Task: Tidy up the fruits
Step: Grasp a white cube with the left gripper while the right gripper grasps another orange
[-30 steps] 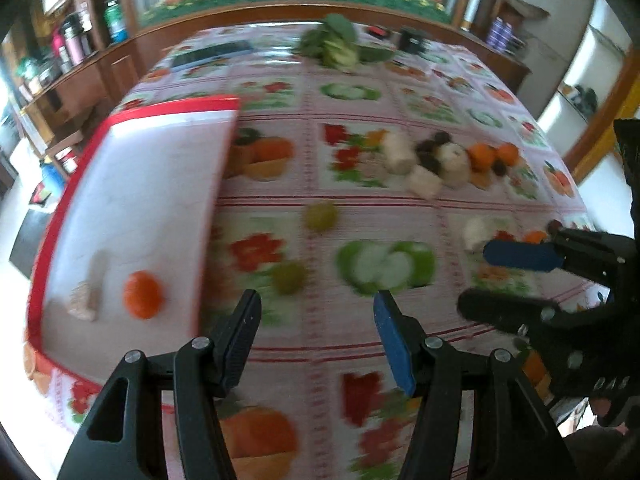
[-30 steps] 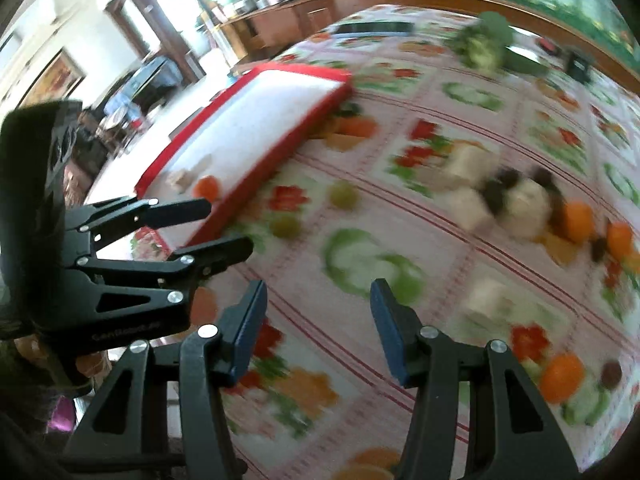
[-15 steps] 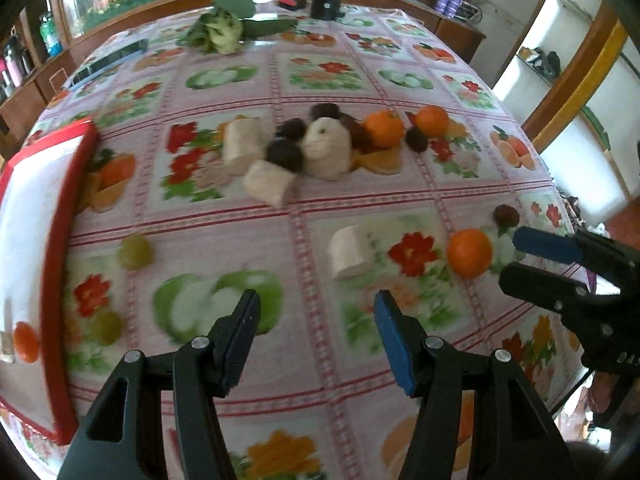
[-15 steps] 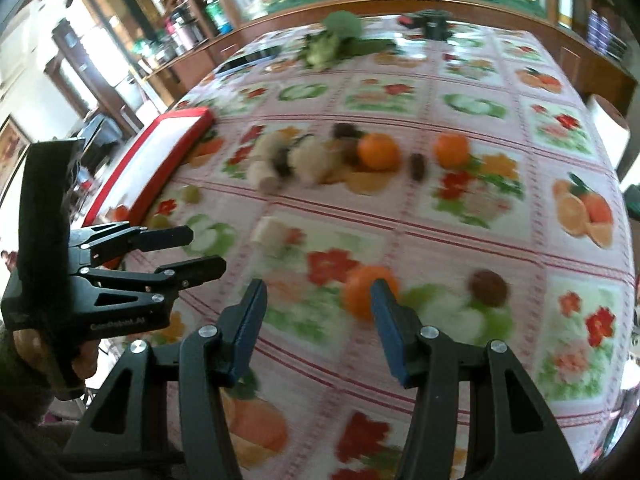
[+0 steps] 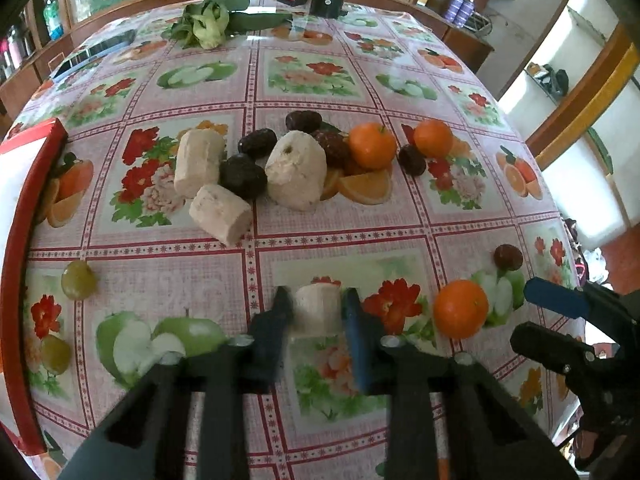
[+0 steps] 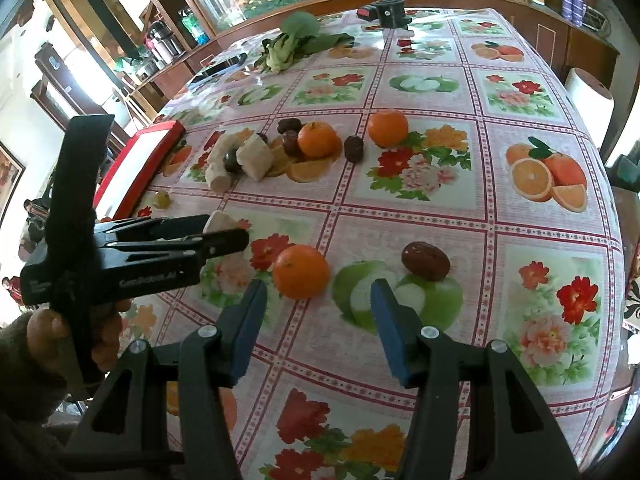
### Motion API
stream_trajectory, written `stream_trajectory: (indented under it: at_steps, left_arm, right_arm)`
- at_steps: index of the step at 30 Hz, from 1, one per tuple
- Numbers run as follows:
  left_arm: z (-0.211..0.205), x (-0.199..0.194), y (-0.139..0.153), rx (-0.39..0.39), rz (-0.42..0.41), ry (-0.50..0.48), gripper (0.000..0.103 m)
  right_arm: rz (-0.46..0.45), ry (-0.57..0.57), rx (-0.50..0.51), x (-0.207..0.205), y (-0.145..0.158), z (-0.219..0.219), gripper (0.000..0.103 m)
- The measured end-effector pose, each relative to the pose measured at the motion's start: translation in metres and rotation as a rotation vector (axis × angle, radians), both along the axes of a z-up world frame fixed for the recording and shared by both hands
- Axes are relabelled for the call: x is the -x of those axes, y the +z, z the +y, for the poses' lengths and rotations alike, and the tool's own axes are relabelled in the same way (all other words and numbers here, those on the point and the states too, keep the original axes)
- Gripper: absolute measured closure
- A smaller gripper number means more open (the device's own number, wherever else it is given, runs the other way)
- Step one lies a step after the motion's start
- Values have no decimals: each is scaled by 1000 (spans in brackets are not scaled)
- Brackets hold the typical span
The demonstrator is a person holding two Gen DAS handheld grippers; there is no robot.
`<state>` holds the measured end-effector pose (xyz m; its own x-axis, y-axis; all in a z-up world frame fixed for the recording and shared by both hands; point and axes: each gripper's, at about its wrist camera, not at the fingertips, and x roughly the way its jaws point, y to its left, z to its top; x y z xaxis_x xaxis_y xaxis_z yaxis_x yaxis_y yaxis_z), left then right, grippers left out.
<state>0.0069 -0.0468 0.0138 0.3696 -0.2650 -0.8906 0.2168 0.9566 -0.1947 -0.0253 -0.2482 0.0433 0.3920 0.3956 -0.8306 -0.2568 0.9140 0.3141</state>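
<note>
Now the left gripper [image 5: 316, 312] brackets a pale banana chunk [image 5: 317, 309] on the fruit-print tablecloth [image 5: 400, 216].

Its fingers stand either side of the chunk's flanks and look to be touching it, though motion blur hides whether they have pressed home; I cannot tell if the pinch is made. The right gripper [image 6: 318, 328] hangs spread and empty just short of a mandarin [image 6: 301, 271] and a dark date [image 6: 425, 261]. The chunk lies near the table's front edge, well apart from the main pile of banana pieces [image 5: 294, 168], and the red-rimmed tray [image 5: 14, 240] lies at the left. Peeled banana is likely light, soft and a little slick, so a gentle squeeze across the curved sides at mid-length seems wisest; hard pressure would bruise or split it.
</note>
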Motion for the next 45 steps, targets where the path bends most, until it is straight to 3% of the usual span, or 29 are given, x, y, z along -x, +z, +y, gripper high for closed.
stream_trajectory:
  at_steps: [13, 20, 22, 24, 25, 29, 45]
  left_arm:
    - [14, 7, 1, 18, 12, 29, 78]
    - [15, 10, 0, 24, -3, 14, 78]
    - [15, 11, 0, 25, -20, 4, 78]
    - [16, 12, -1, 27, -36, -6, 78]
    - [16, 13, -1, 30, -39, -11, 78]
    - [23, 15, 0, 68, -26, -9, 78]
    - [63, 28, 15, 102, -34, 43, 78]
  right_arm:
    - [13, 72, 3, -10, -12, 30, 47]
    - [-5, 71, 88, -18, -19, 43, 46]
    - [35, 81, 135, -23, -30, 46, 53]
    - [-5, 87, 166, -20, -29, 48, 65]
    - [-1, 93, 174, -19, -30, 49, 65]
    - [-6, 71, 168, -17, -28, 45, 65]
    - [-43, 43, 111, -3, 0, 50, 65]
